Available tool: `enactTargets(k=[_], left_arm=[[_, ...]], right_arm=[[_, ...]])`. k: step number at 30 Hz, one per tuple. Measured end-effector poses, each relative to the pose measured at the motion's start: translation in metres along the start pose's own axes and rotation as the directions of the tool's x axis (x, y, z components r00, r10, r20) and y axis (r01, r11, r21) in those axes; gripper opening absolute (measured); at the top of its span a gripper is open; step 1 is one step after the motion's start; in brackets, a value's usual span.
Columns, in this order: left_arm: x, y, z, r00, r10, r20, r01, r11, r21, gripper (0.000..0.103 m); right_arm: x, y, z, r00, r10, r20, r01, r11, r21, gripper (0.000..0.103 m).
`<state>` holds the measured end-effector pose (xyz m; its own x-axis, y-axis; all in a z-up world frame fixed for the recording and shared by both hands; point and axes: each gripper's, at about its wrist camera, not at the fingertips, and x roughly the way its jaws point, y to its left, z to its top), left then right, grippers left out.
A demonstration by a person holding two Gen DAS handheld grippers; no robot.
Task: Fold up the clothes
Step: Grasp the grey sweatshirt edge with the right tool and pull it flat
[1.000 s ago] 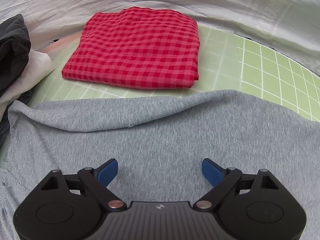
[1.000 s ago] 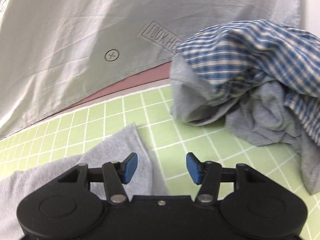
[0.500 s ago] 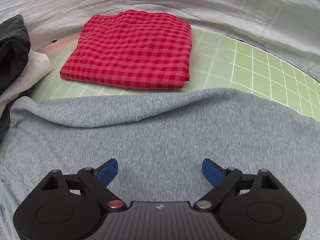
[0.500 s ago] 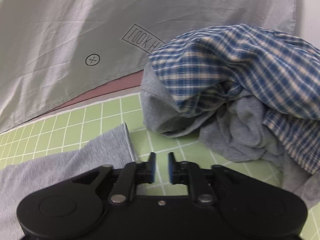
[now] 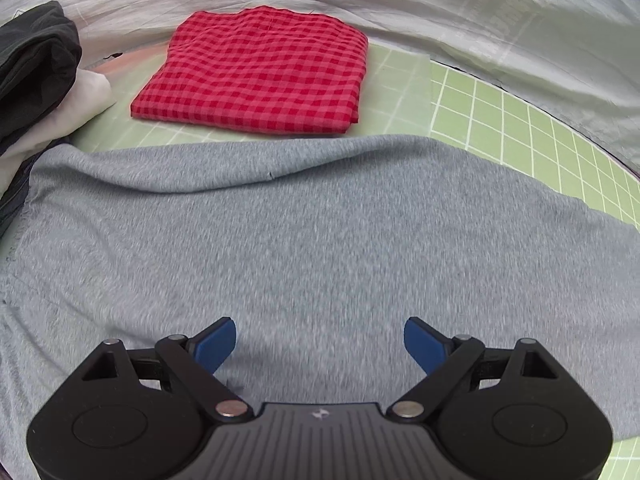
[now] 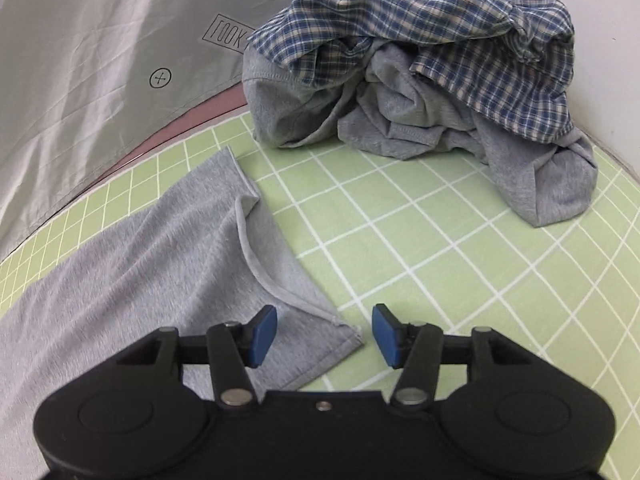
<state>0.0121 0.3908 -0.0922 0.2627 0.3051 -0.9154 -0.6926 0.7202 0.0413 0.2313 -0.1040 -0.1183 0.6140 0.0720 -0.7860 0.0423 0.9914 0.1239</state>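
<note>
Left wrist view
Left tongs (image 5: 319, 342): spread wide, blue pads far apart, nothing between them; they hover over the middle of the grey cloth.
Grey knit garment (image 5: 320, 220): spread flat across the near half of the view, filling it from left edge to right edge; its far edge forms a soft raised fold.
Red-and-pink checked shirt (image 5: 256, 72): folded into a neat rectangle, lying just beyond the grey garment's far edge, apart from it by a thin strip of mat.
Green cutting mat with white grid (image 5: 520, 128): covers the worktop under both garments.
Black and white clothes heap (image 5: 36, 80): piled at the left edge, beside the red shirt.
Pale grey sheet with carrot print (image 5: 440, 8): crumpled behind the mat.

Right wrist view
Right tongs (image 6: 325, 334): parted, moderately wide, holding nothing; the grey garment's (image 6: 160, 264) hemmed corner lies between and below the pads.
Grey garment here: stretches from that corner to the left edge, flat on the mat (image 6: 440, 240), one hem curling over.
Blue-and-cream plaid shirt (image 6: 440, 28): crumpled on top of a heap of grey knit clothes (image 6: 420, 112) at the far right, well apart from the spread garment.
Sheet (image 6: 100, 60): behind the mat, printed with a boxed word and a circled cross.
</note>
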Motion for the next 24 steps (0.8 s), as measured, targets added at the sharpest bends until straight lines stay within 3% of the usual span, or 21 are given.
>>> enactTargets(k=[1,2,4,6,11,16,17,18,20,22,24], left_arm=[[-0.005,0.003,-0.006,1.000,-0.001,0.002,0.001,1.000,-0.003,0.091],[-0.009,0.006,-0.011,1.000,0.001,0.002,-0.001,1.000,-0.005,0.091],[-0.016,0.012,-0.020,1.000,0.009,0.005,-0.009,1.000,-0.011,0.091],[-0.024,0.021,-0.027,1.000,0.024,0.017,-0.024,0.999,-0.024,0.091],[-0.039,0.055,-0.040,0.998,0.054,0.029,-0.051,0.994,-0.092,0.091],[-0.046,0.093,-0.050,0.996,0.083,0.025,-0.078,0.983,-0.168,0.091],[-0.046,0.101,-0.052,0.996,0.090,0.022,-0.085,0.979,-0.183,0.091],[-0.046,0.108,-0.054,0.995,0.098,0.019,-0.092,0.976,-0.197,0.091],[-0.046,0.123,-0.057,0.994,0.108,0.021,-0.100,0.969,-0.224,0.091],[-0.046,0.137,-0.057,0.993,0.112,0.025,-0.102,0.965,-0.243,0.091],[-0.045,0.146,-0.056,0.992,0.120,0.032,-0.109,0.965,-0.238,0.091]], right_arm=[[-0.001,0.004,-0.002,1.000,0.000,0.000,0.000,0.999,-0.034,0.026],[-0.002,0.006,-0.003,1.000,0.003,0.001,-0.003,0.998,-0.066,0.004],[-0.005,0.005,-0.004,1.000,0.007,0.010,-0.006,0.992,-0.123,0.004],[-0.007,-0.003,-0.005,0.999,-0.040,0.030,0.045,0.982,-0.183,0.004],[-0.013,-0.044,-0.001,0.996,-0.081,0.025,0.082,0.994,-0.074,0.004],[-0.016,-0.052,-0.001,0.991,-0.131,0.026,0.132,0.989,-0.065,0.006],[-0.019,-0.045,-0.002,0.990,-0.134,0.032,0.137,0.987,-0.082,0.011],[-0.022,-0.038,-0.003,0.990,-0.138,0.038,0.141,0.985,-0.098,0.030],[-0.027,-0.025,-0.006,0.988,-0.145,0.049,0.151,0.980,-0.131,0.049],[-0.033,-0.011,-0.009,0.986,-0.152,0.061,0.160,0.973,-0.163,0.049],[-0.039,0.003,-0.012,0.985,-0.158,0.073,0.170,0.966,-0.195,0.068]])
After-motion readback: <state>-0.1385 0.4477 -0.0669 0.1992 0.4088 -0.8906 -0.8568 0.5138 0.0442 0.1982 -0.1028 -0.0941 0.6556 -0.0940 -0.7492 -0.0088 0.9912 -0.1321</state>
